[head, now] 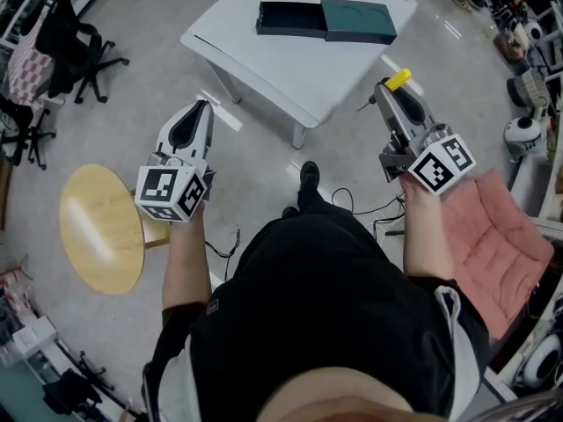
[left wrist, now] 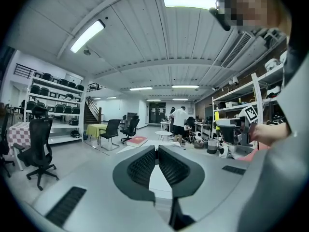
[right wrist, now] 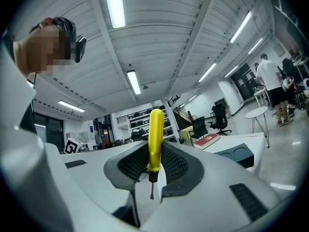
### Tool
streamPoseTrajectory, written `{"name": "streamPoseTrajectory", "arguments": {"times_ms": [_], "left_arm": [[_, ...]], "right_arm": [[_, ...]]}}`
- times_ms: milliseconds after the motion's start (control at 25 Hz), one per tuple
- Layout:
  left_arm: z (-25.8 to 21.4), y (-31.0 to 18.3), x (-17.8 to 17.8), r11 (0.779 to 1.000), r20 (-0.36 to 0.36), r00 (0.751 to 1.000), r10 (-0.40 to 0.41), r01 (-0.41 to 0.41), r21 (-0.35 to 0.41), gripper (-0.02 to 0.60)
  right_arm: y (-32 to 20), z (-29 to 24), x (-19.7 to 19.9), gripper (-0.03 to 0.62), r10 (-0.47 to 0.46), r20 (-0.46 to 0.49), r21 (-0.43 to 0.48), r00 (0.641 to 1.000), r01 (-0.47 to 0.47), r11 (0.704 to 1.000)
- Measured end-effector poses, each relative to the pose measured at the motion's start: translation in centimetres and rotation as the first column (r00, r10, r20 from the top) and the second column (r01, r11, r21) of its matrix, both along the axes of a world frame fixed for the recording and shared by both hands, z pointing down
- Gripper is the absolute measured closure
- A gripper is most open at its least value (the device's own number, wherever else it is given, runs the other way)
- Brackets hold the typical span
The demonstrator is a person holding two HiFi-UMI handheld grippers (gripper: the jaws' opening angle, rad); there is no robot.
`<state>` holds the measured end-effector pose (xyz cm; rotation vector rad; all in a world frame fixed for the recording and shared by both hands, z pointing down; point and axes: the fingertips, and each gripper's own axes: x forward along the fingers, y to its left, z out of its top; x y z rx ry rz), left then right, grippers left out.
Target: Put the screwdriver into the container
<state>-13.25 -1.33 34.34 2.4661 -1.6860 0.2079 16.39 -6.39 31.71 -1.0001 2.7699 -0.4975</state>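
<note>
From the head view, the person stands back from a white worktop point(head: 290, 69), and the dark container point(head: 325, 20) lies open near its far right corner, its long side running along the far edge. The right hand-held gripper point(head: 387, 88) hovers off the worktop's near right edge with the screwdriver point(head: 398, 79) clamped across it, yellow handle out to the right and thin shaft poking left. The container lies ahead and to the left of it, well apart, and the right hand is clearly the nearer one. The left hand-held gripper point(head: 203, 105) hangs over the floor, short of the worktop's near left edge. In the left gripper view, the left hand-held gripper point(left wrist: 156, 159) has its jaws closed to a slit, with nothing between them. In the right gripper view, the right hand-held gripper point(right wrist: 153, 162) pinches the screwdriver point(right wrist: 155, 134) at the bottom of its handle. The tool stands upright in the picture, tip down. The container point(right wrist: 236, 153) shows low on the right, so I'd guess a swing forward and left comes before lowering.
</note>
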Motion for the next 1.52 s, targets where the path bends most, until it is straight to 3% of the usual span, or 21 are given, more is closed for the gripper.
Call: {"name": "streamPoseTrajectory", "arguments": {"times_ms": [600, 1080, 1520], "left_arm": [[0.2, -13.7, 1.2, 0.997, 0.026, 0.998, -0.057, 0.058, -0.043, 0.548], [0.2, -19.1, 5.4, 0.998, 0.066, 0.997, -0.04, 0.043, -0.04, 0.548], [1.3, -26.5, 1.6, 0.996, 0.037, 0.995, 0.09, -0.089, -0.024, 0.548]], "right_arm": [[-15.3, 0.8, 1.0, 0.499, -0.039, 0.041, -0.024, 0.998, 0.04, 0.999], [-19.9, 2.6, 4.5, 0.499, -0.039, 0.07, -0.048, 0.997, 0.042, 0.998], [-23.3, 3.0, 1.4, 0.499, 0.095, 0.014, -0.057, 0.995, -0.094, 0.994]]}}
